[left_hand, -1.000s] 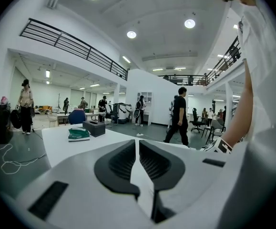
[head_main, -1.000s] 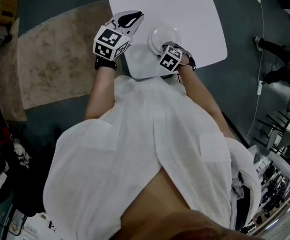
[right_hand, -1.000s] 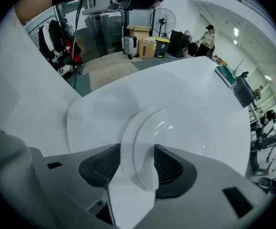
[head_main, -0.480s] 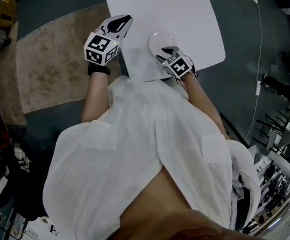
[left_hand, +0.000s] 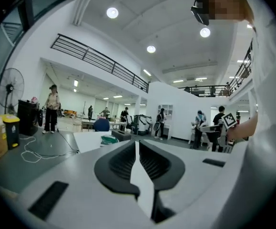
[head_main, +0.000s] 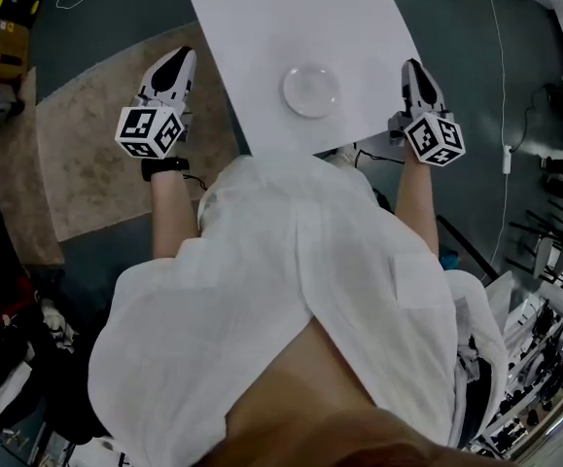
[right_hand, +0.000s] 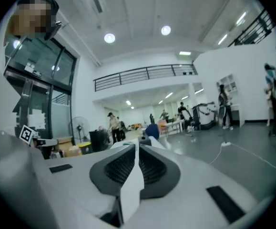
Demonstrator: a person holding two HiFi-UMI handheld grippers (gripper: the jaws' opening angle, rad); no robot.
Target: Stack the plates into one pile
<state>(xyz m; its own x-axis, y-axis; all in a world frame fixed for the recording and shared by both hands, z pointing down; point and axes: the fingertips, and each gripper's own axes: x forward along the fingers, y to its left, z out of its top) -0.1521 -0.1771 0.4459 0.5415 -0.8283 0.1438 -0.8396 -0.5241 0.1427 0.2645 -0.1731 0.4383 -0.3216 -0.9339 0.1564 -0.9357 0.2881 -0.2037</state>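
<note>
Showing plates point(head_main: 311, 90) in one pile on table point(head_main: 262, 27), task seemingly done, nothing left; L gripper point(head_main: 177, 64) jaws together, empty; R gripper point(head_main: 414, 74) jaws have just closed, nothing between.

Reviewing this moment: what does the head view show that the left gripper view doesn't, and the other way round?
Only the head view: the white table with a round plate on it (whether it is a stack cannot be told), and the beige rug.
Only the left gripper view: a hall with a standing fan, a yellow bin, ceiling lights and people, and this gripper's jaws meeting with nothing between them.
Both: the left gripper, the right gripper, whose jaws have just been closing on nothing, and the person's white clothing.
</note>
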